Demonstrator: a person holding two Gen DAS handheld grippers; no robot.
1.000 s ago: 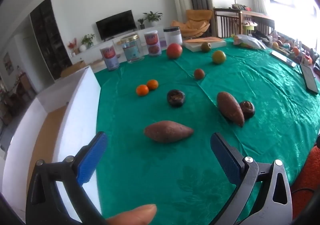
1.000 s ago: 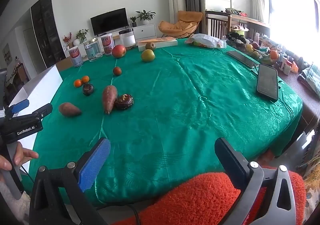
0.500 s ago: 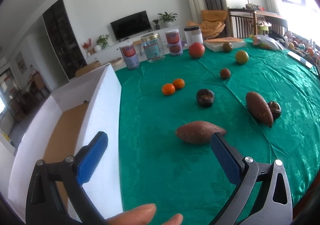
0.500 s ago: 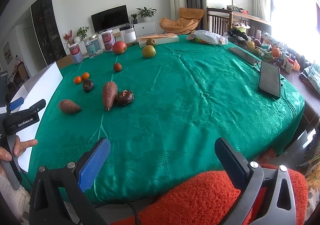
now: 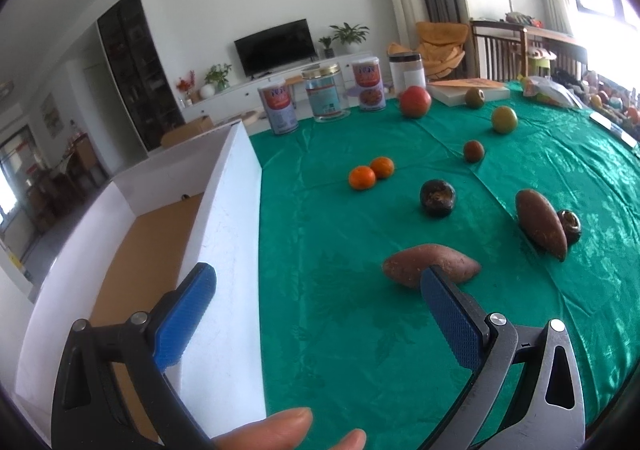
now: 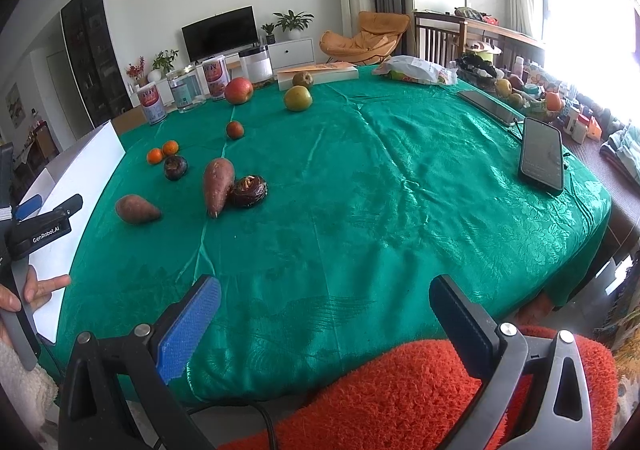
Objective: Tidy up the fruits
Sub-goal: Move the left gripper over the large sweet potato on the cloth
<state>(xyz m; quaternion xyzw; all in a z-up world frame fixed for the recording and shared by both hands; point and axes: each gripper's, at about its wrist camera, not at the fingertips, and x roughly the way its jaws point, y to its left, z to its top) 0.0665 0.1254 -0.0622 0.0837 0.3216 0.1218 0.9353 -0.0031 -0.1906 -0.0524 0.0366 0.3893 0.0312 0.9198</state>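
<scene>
Fruits lie scattered on the green cloth (image 5: 360, 330); I see my left gripper (image 5: 316, 294) wide open near a sweet potato (image 5: 430, 264), beside the white box (image 5: 228, 234). My right gripper (image 6: 324, 302) also gapes, empty.

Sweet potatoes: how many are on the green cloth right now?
2. One sweet potato lies just ahead of the open left gripper, nearest the white box. The other sweet potato lies further right, touching a dark round fruit.

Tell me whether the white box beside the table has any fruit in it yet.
Empty as far as visible: the white box shows only its bare brown floor; the near corner is hidden behind the left claw.
</scene>
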